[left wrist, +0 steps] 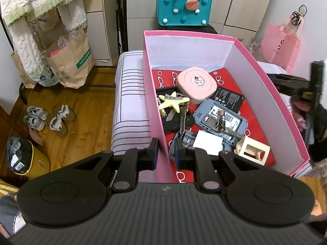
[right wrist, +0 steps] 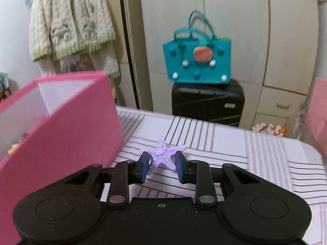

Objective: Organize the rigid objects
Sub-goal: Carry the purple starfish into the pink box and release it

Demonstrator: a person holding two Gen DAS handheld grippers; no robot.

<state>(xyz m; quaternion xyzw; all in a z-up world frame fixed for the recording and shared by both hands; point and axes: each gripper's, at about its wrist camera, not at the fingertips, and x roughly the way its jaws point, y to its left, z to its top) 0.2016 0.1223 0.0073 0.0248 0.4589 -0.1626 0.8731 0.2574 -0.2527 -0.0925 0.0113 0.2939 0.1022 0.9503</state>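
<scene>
Gripping a lilac plastic starfish [right wrist: 163, 155] studded with pale bumps, my right gripper [right wrist: 161, 166] had its blue pads pressed against two of the star's arms. The starfish sat low over the striped bedspread [right wrist: 224, 143], and whether it had cleared the cloth I could not tell. It lay straight ahead of that gripper, one arm pointing up and away from me, and the pink cardboard box [right wrist: 81, 122] stood just beside it on the left, its tall side wall between the star and the box floor. By my reading, the coming move turned on that wall: the star had to rise above the rim and cross leftward. My right hand was the nearer one. My left gripper [left wrist: 166, 153] was clamped on the box's near wall [left wrist: 155, 102], one finger outside and one inside, steadying it. Inside, on red paper printed with white spectacles, lay a rounded pink case [left wrist: 196, 83], a pale yellow starfish [left wrist: 173, 102], keys, flat black battery packs and a cream plastic cube frame [left wrist: 252, 149], all hard and smooth.
</scene>
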